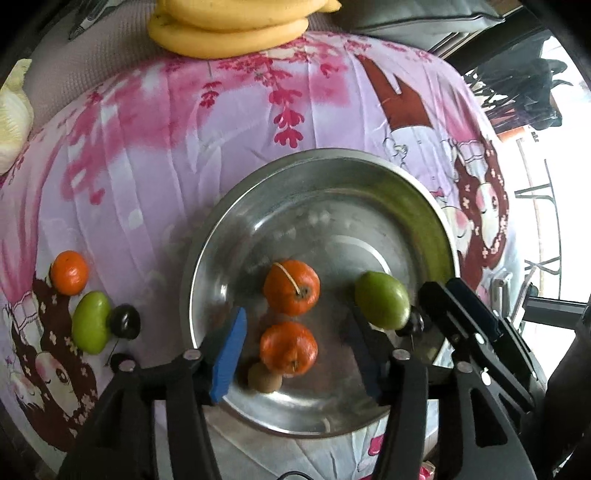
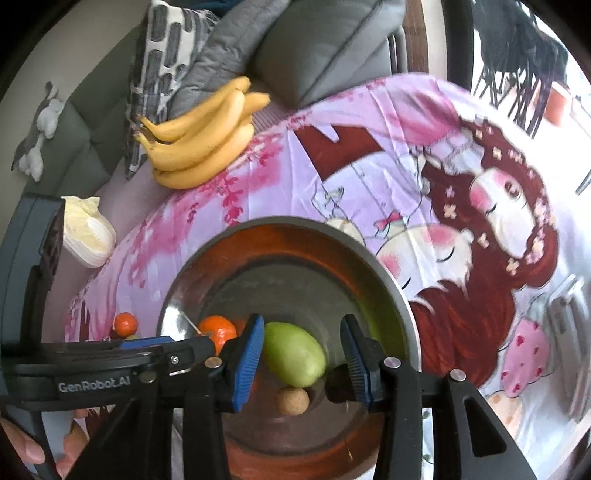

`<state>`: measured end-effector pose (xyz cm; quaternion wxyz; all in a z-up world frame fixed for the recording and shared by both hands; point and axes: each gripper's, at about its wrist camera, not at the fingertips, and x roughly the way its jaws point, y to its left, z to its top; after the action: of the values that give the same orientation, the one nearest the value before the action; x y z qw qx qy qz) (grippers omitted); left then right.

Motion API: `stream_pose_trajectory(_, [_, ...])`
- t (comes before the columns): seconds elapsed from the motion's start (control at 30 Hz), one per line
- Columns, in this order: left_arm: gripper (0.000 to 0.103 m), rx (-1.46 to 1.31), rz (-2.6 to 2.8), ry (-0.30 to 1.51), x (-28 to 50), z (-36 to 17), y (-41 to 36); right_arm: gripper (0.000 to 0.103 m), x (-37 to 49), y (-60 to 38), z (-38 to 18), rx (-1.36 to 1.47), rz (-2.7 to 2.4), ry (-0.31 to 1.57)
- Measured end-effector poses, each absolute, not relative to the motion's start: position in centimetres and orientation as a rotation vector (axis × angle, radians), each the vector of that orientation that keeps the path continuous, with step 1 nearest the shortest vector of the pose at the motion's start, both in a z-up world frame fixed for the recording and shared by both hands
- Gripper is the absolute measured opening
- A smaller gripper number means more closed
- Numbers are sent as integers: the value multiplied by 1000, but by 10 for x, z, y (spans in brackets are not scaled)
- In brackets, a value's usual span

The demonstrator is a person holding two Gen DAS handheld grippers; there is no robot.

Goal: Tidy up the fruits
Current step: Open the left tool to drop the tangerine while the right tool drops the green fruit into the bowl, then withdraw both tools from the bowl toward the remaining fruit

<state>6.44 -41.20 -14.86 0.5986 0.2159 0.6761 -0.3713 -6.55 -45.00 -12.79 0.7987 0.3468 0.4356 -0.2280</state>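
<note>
Steel, dull and scratched, fills the left wrist view: a round metal bowl [image 1: 424, 206] on a pink printed cloth [image 1: 166, 155]. The left gripper [image 1: 299, 354] hangs over the bowl with its jaws apart; two oranges [image 1: 291, 287] lie loose between the blue pads [image 1: 229, 354], neither pressed. A small brown fruit [image 1: 264, 376] sits by the nearer orange. A green fruit [image 1: 382, 304] lies at the bowl's right, beside a dark fruit [image 1: 415, 325] half hidden behind the other tool. Left of the bowl on the cloth lie another orange [image 1: 69, 272], a second green fruit [image 1: 91, 322] and dark cherries [image 1: 125, 320]. Bananas [image 1: 229, 33] are cut off at the far edge.

In the right wrist view, the right gripper [image 2: 301, 363] stands with jaws apart; the green fruit lies between them, and whether the left pad touches it is hard to tell. The brown fruit sits just near of it. A hand [image 2: 26, 450] shows only in part, lower left.
</note>
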Motion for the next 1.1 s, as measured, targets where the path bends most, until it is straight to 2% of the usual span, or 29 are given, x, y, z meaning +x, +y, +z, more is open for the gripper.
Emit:
stream_pose_trajectory(0.23, [68, 487, -803, 1527, 71, -129, -382, 59, -71, -443, -108, 653, -519, 929])
stream_pose_trajectory(0.3, [73, 482, -784, 1520, 74, -127, -373, 66, -71, -444, -108, 657, -511, 933])
stream_pose_trajectory(0.43, [75, 487, -742, 1504, 81, -125, -357, 72, -68, -443, -113, 660, -501, 954])
stream_pose_trajectory(0.5, [80, 477, -720, 1507, 84, -124, -347, 81, -67, -442, -115, 654, -498, 966])
stream_pose_trajectory(0.63, [84, 450, -683, 1514, 91, -125, -330, 82, -63, -437, -116, 642, -483, 978])
stream_pose_trajectory(0.77, [89, 440, -648, 1515, 95, -130, -320, 94, -58, -432, -117, 622, -469, 992])
stream_pose_trajectory(0.9, [89, 414, -619, 1521, 99, -132, -307, 100, -54, -427, -116, 614, -447, 988])
stream_pose_trajectory(1.1, [90, 383, -576, 1548, 105, -133, -283, 103, -46, -416, -117, 575, -413, 1004])
